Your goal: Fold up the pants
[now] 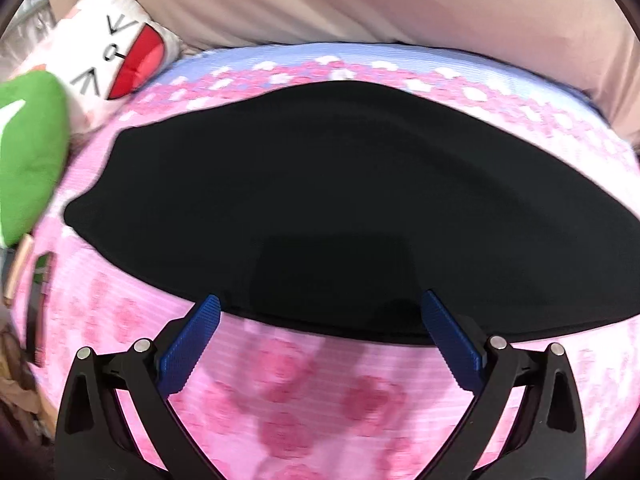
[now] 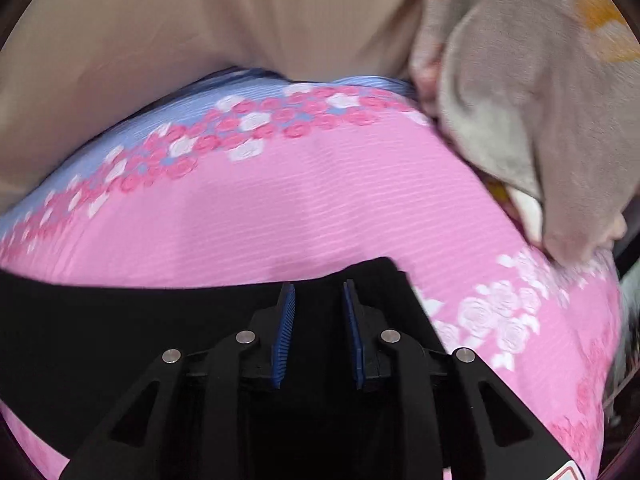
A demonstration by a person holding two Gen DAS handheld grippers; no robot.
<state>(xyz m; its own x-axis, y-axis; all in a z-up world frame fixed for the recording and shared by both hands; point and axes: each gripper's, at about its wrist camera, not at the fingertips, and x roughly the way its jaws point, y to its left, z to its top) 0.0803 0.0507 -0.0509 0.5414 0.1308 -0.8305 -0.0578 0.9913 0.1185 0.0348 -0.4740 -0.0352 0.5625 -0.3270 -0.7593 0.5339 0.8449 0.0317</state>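
Note:
Black pants [image 1: 320, 200] lie spread flat across a pink flowered bedsheet [image 1: 312, 392]. My left gripper [image 1: 320, 308] is wide open, its blue pads [image 1: 192, 344] straddling the pants' near edge, holding nothing. In the right wrist view the pants [image 2: 100, 320] run along the lower part, with a corner sticking up near the fingertips. My right gripper [image 2: 319, 292] hovers over that end with its blue pads [image 2: 285, 332] a narrow gap apart. Whether cloth is pinched between them is not clear.
A beige curtain or headboard [image 1: 360, 0] runs behind the bed. A cat-face pillow [image 1: 116, 60] and a green plush [image 1: 28, 152] sit at the left. A grey blanket [image 2: 520, 100] is bunched at the right edge of the sheet [image 2: 320, 208].

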